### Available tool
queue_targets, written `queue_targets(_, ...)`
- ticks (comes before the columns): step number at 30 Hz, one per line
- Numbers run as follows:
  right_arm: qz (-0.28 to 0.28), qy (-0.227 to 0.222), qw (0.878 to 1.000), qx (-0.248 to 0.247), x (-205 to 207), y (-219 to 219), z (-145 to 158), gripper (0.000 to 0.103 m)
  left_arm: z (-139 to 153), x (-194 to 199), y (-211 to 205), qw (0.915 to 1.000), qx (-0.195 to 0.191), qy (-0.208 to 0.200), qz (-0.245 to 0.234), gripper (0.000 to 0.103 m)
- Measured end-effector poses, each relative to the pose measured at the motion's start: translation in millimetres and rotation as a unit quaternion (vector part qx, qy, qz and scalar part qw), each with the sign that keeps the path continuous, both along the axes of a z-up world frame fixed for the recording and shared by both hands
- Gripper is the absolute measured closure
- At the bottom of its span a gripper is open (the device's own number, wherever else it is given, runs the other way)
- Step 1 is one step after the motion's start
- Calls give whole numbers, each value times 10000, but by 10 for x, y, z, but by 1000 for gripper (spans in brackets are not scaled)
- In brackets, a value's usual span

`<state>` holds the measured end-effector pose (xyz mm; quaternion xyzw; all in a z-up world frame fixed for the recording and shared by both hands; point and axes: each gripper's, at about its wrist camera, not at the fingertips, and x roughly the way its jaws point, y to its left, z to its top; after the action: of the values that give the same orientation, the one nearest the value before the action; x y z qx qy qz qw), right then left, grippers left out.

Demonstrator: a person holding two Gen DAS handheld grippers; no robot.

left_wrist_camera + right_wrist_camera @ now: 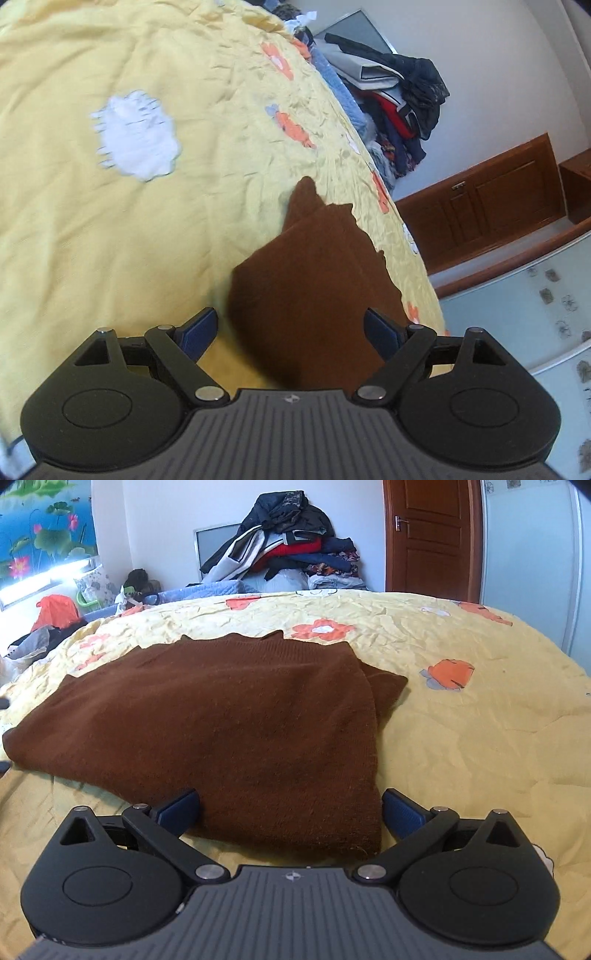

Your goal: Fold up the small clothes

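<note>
Each tool (290, 810): black linkage arms, silver pivot pins, blue pads, ribbed grey housing

Brown sweater (221, 720) near hem hidden behind both gripper bodies, its left edge cut by the right-wrist frame; left-wrist view motion-blurred; clothes pile (291, 550) items too jumbled to identify.

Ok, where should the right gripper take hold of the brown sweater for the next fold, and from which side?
Probably the near right corner of the brown sweater, close in front of the right gripper, whose jaws stand open. Come in low from the near edge: there the hem and the straight folded right edge meet, and the layers lie flat on the yellow bedspread, so one pinch could catch them together.
</note>
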<state>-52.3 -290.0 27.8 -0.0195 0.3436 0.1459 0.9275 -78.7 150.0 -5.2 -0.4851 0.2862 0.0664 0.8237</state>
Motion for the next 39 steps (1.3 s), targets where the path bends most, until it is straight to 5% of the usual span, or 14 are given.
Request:
queue_targets(2,-3,-2,9999,125,6,-33,-13,0,-4,100,-67,9997,184,176,39,44)
queue_targets(7,-20,-3,9983,588,26,-163,9,0,72,270,-228,9970,658,379,-144,44)
queue_targets(9,-32,-4,9968,801,25,-225,12,0,130,359,-338,9913,1126,653,-210,97)
queue_targets(11,-91,2,9933,1154,23,-322,21,0,211,463,-465,9838,1563,854,-193,98)
queue_targets(14,-174,276,9786,2031,111,-577,134,0,547,624,-860,9683,2386,440,-597,98)
queue_targets(18,-176,481,9371,3453,469,-1038,438,0,920,801,-1829,9180,3459,-673,-1818,98)
queue_targets(22,152,1144,8876,4458,1084,-1262,505,0,724,766,-2770,8522,3933,-1213,-3231,98)
queue_targets(23,242,1334,8810,4534,1223,-1252,464,0,624,764,-2908,8419,3954,-1197,-3472,98)
queue_targets(27,238,2189,8751,4309,1599,-1055,193,0,364,807,-3121,8301,3942,-820,-3857,98)
queue_targets(32,298,2511,8701,4231,1764,-901,16,0,357,767,-3160,7944,4411,-991,-4056,98)
queue_targets(35,244,2551,8735,4139,1904,-897,23,5,289,694,-3274,7583,4875,-1208,-4155,98)
queue_targets(39,228,2603,8847,3861,2035,-914,94,7,88,577,-3471,6862,5684,-1611,-4245,97)
